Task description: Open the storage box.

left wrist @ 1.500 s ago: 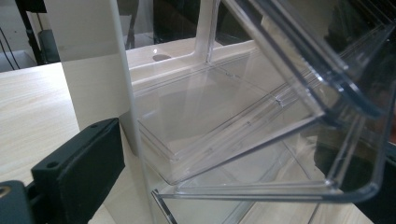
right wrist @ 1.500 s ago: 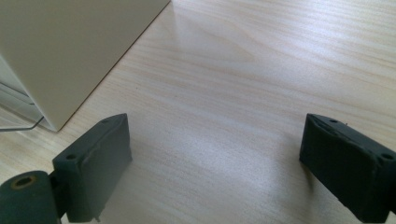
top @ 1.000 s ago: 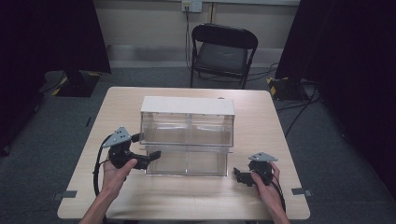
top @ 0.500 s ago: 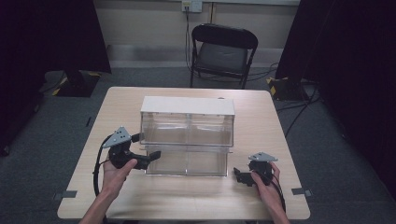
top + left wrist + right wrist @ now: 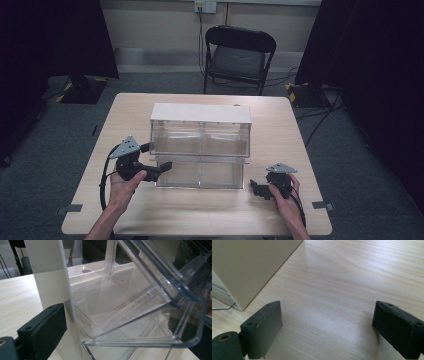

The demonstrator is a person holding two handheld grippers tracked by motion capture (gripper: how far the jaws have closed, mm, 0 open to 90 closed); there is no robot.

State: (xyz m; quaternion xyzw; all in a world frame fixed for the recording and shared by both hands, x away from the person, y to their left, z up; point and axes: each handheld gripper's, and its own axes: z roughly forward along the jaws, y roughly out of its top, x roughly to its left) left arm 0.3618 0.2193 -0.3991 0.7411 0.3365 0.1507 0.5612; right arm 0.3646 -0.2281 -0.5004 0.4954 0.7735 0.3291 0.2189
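Jaws of the left gripper [image 5: 162, 166] at the clear drawer [image 5: 200, 172], gap unclear; right gripper [image 5: 256, 188] wide.

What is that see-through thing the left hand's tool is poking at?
On the wooden table stands a white-topped organiser of clear bins. The left gripper reaches the lower drawer, the one tilted open toward the person, unlike the shut bins above.

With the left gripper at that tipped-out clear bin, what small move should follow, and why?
Probably ease the left gripper a little further toward the person, tilting the lower left bin of the clear drawer cabinet fully open. The bin already leans out at an angle, while the right gripper rests open on the table.
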